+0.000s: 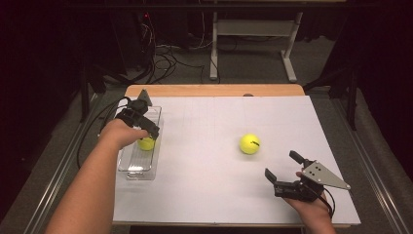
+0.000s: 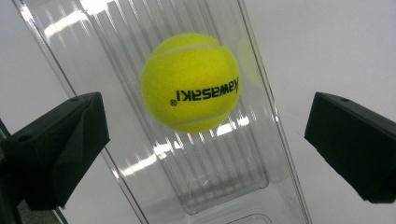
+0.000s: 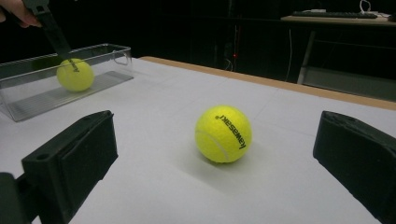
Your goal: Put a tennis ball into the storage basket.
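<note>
Overhead, a white-topped counter [image 1: 204, 161] with a wooden far edge fills the middle of the scene, dark floor and cables beyond it. A clear plastic tray [image 1: 127, 165], long and narrow with a ribbed floor, lies along the counter's left side. The person's left forearm reaches in from the lower left, wrist bent over the tray, holding the left gripper [image 1: 146, 127] pointed down into it. Its black fingers [image 2: 60, 149] stand wide apart and grip nothing; one yellow tennis ball [image 2: 190, 82], printed "Kawasaki", rests on the tray floor between and just beyond them. The right hand [image 1: 311, 207] sits low at the counter's near right edge, its right gripper [image 1: 281, 168] angled toward the centre, a grey three-cornered plate on top. These fingers [image 3: 70, 158] are also spread wide and empty. A second tennis ball [image 3: 223, 134] lies loose on the open counter ahead of them, well apart from the tray.
</note>
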The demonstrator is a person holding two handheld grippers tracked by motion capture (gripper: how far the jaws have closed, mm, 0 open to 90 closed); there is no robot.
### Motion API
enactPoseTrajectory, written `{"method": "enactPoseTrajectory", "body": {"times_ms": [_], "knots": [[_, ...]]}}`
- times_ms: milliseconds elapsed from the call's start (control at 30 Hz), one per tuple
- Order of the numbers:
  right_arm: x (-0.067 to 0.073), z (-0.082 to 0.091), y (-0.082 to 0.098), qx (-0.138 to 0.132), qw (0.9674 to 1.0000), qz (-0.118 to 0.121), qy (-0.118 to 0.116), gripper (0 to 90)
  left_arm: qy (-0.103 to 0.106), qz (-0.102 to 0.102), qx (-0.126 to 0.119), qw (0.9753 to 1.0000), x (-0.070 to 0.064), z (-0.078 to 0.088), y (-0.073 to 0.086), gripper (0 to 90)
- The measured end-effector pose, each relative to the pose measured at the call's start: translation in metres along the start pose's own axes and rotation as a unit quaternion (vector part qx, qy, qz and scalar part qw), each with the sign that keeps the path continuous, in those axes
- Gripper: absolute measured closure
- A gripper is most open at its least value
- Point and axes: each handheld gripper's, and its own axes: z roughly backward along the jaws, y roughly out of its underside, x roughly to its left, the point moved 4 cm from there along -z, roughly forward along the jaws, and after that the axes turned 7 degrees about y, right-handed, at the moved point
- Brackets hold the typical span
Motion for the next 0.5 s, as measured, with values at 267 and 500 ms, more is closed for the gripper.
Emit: {"method": "enactPoseTrajectory", "body": {"times_ms": [267, 500], "knots": [[0.0, 0.0, 0.0, -0.001, 1.0, -0.001, 0.0, 0.2, -0.004, -0.008, 0.009, 0.9999, -0.009, -0.002, 0.0, 0.8], [0.0, 0.0, 0.0, 0.0, 1.0, -0.001, -0.001, 0.2, -0.009, -0.022, 0.012, 0.9996, -0.019, -0.004, 0.001, 1.3]]}}
